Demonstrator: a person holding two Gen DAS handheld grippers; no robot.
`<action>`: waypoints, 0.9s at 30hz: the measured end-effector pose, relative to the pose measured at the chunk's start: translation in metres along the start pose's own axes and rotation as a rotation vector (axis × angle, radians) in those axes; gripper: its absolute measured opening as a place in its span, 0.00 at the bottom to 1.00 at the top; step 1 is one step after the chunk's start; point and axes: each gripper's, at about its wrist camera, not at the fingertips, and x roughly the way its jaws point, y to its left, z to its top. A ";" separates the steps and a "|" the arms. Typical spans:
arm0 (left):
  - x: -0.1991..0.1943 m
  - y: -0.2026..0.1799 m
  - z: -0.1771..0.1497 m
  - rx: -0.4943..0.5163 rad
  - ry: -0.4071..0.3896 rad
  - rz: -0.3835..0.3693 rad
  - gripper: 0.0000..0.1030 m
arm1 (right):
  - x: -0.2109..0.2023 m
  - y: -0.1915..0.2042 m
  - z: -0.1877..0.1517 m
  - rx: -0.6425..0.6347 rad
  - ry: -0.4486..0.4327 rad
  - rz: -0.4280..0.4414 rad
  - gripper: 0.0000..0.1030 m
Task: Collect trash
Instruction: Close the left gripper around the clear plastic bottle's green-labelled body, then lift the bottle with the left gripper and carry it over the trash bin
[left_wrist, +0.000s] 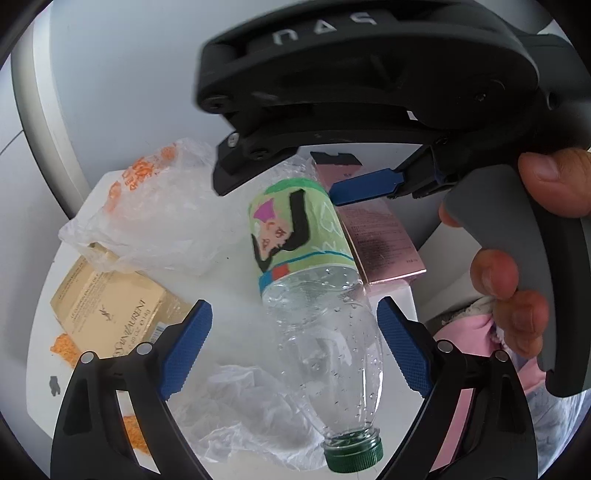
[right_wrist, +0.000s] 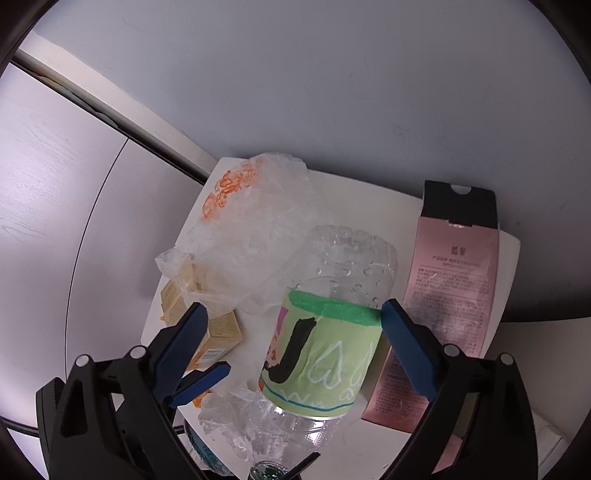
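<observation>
An empty clear plastic bottle (left_wrist: 317, 280) with a green label and green cap lies on a white table (left_wrist: 229, 280); it also shows in the right wrist view (right_wrist: 325, 354). My left gripper (left_wrist: 295, 347) is open, its blue pads either side of the bottle's lower body, not clamped. My right gripper (right_wrist: 295, 354) is open around the labelled part, seen from the left wrist view (left_wrist: 295, 177) above the bottle. A crumpled clear bag with orange print (left_wrist: 147, 218) (right_wrist: 255, 229), a pink carton (left_wrist: 380, 236) (right_wrist: 443, 302) and a beige box (left_wrist: 107, 314) (right_wrist: 207, 325) lie around it.
Another crumpled clear bag (left_wrist: 243, 410) lies by the bottle's neck. Orange crumbs (left_wrist: 64, 347) sit near the table's left edge. A grey wall (right_wrist: 332, 92) stands behind the table, and pink fabric (left_wrist: 469, 332) shows to the right, below the hand.
</observation>
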 end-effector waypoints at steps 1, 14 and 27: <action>0.002 0.002 0.001 0.000 0.001 -0.003 0.83 | 0.003 0.001 0.001 -0.001 0.004 -0.001 0.89; 0.011 0.001 -0.003 0.000 0.001 -0.027 0.63 | 0.030 -0.003 0.004 0.024 0.073 -0.016 0.78; 0.001 -0.005 -0.005 0.002 -0.011 -0.028 0.62 | 0.042 -0.004 0.004 0.033 0.081 -0.058 0.67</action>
